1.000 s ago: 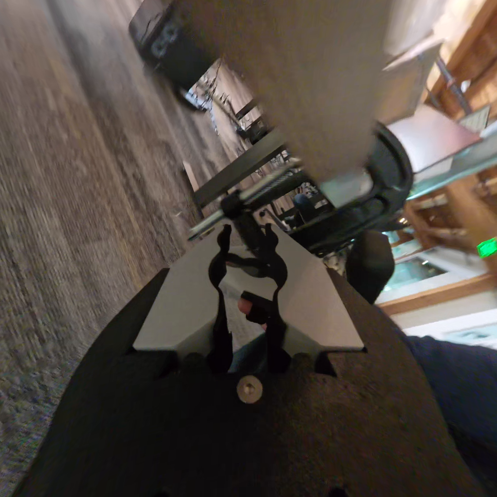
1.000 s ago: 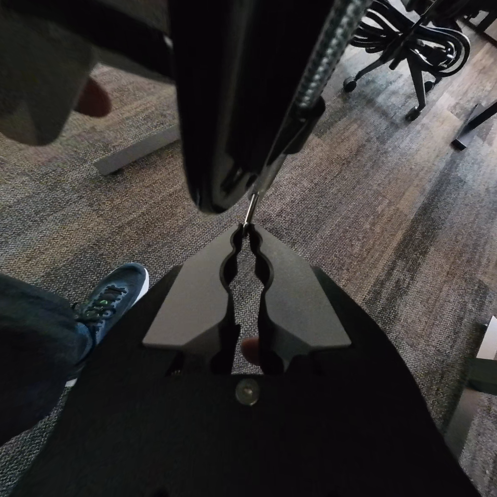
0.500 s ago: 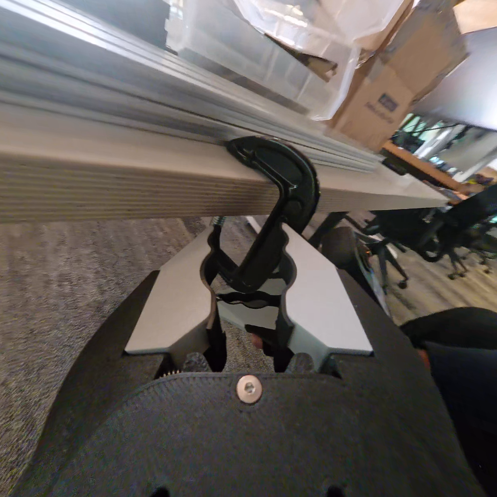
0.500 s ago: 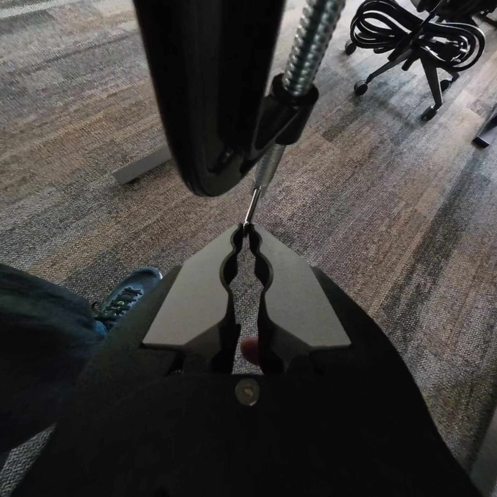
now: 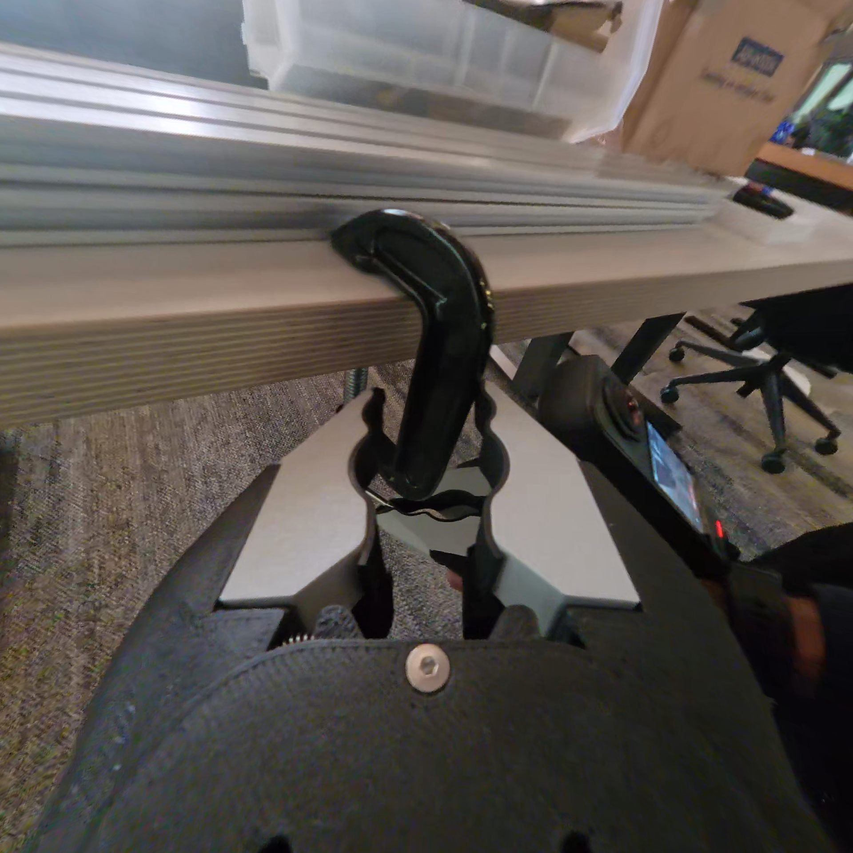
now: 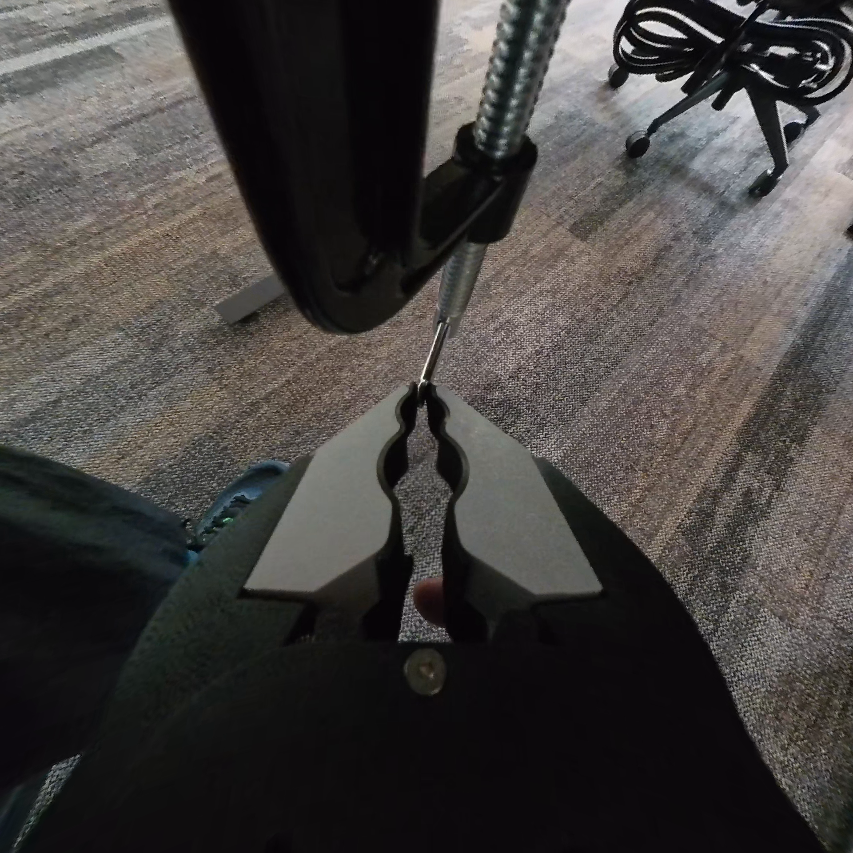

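Gripping the black C-clamp [image 5: 438, 351] by its frame, the left gripper [image 5: 427, 415] has its fingers closed on the lower part of the curved body. The clamp's upper jaw hooks over the edge of the grey table [image 5: 184, 332], pressing just in front of the aluminium rail [image 5: 184, 184] that lies along the tabletop. A clear plastic bin [image 5: 438, 60] and a cardboard box [image 5: 729, 78] stand behind the rail.

Below the table, the right gripper [image 6: 422, 392] has its fingertips pinched together on the thin metal handle pin [image 6: 436, 351] at the bottom end of the threaded screw [image 6: 512, 74]. Only the very tips bear on the pin — the wider hollows of the fingers stand clear of it. Carpet [image 6: 646, 415], an office chair [image 6: 761, 92] and a blue shoe [image 6: 231, 498] lie beyond.

Possible faults:
- The pin is thin, smooth and held at the tip only; any twist of the right gripper is likely to let it slip out.
- The left fingers close on a rounded, glossy frame — a sideways pull may roll the clamp in the grip.
- If the screw is slack, the upper jaw may slide off the table edge.
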The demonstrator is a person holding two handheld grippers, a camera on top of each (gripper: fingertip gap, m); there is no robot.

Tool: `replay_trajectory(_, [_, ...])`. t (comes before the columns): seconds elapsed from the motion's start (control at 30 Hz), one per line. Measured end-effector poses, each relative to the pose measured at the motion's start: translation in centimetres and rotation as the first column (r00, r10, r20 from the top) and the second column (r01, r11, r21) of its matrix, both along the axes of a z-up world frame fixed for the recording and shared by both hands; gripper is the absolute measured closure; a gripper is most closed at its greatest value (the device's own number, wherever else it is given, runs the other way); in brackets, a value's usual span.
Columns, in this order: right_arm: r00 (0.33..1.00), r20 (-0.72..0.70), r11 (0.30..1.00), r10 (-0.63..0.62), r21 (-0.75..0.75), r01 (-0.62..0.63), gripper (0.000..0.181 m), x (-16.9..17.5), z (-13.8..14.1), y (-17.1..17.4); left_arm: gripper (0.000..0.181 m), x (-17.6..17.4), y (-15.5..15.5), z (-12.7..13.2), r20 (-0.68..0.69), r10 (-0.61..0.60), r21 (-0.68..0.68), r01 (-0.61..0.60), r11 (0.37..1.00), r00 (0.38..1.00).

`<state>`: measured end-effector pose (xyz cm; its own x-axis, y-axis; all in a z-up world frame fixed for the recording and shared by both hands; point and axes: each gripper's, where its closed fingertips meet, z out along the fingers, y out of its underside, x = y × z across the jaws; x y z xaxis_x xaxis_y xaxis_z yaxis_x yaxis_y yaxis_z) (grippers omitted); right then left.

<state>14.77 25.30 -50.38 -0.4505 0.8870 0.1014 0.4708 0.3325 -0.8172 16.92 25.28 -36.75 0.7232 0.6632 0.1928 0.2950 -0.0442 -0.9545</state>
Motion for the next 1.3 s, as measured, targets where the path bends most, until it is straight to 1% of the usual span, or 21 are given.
replay_trajectory(0.07, [1.0,-0.001,1.0,0.005,-0.002,-0.005,0.176,0.02,-0.01,0.01,0.138,0.17,0.12,0.12,-0.039,-0.009,-0.04,0.007,0.999,0.999])
replay_trajectory(0.13, [1.0,-0.003,1.0,0.011,-0.004,-0.011,0.176,0.04,-0.01,0.03,0.143,0.22,0.12,0.18,-0.085,-0.005,-0.09,-0.003,0.996,0.996])
replay_trajectory(0.47, [1.0,-0.021,0.999,0.017,0.05,-0.016,0.176,0.09,0.0,0.19,0.145,0.2,-0.31,0.2,-0.127,0.029,-0.136,-0.046,0.99,0.992])
replay_trajectory(0.9, [1.0,0.009,1.0,0.024,0.008,-0.024,0.176,0.19,-0.05,0.19,0.148,0.12,-0.63,0.27,-0.159,0.036,-0.177,-0.065,0.982,0.987])
replay_trajectory(1.3, [0.999,0.021,0.999,0.032,0.003,-0.032,0.175,0.22,-0.09,0.24,0.149,0.06,-0.61,0.3,-0.168,0.033,-0.202,-0.067,0.977,0.985])
